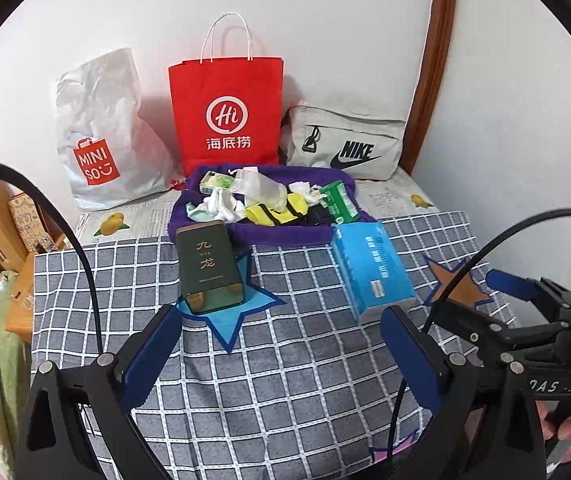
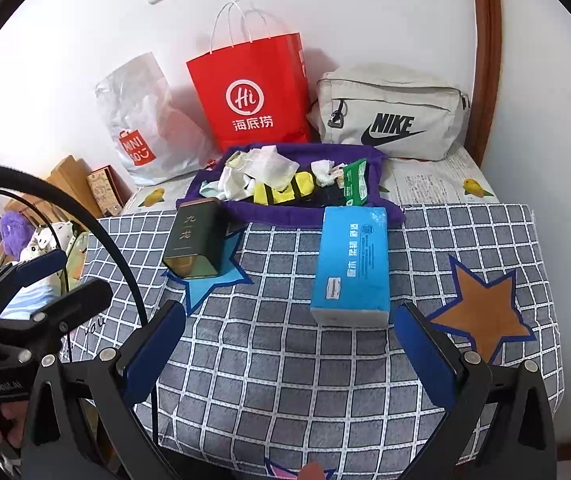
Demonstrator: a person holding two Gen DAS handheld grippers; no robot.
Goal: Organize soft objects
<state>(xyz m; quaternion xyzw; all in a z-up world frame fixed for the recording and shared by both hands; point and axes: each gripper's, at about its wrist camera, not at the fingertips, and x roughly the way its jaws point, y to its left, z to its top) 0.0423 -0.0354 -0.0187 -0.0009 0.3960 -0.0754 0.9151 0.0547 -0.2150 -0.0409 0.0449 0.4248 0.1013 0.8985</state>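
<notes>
Your checked grey cloth [image 2: 285, 360] covers the near surface. Against the far wall stand a white Miniso bag [image 1: 101, 136], a red paper bag [image 1: 227, 112] and a grey Nike pouch [image 2: 393, 116], left to right. In front of them the purple tray [image 2: 389, 208] holds the soft clutter: white socks [image 1: 225, 204], a yellow-and-black item [image 1: 277, 212], a green packet [image 1: 339, 198]. The blue tissue pack [image 2: 351, 264] lies just near of the tray, right of centre, ahead of your right gripper [image 2: 289, 332], nearer its right finger, not touching. The dark green tin [image 1: 209, 266] sits on a blue star, just ahead of your left gripper [image 1: 281, 336]. Both tongs gape wide, holding nothing.
</notes>
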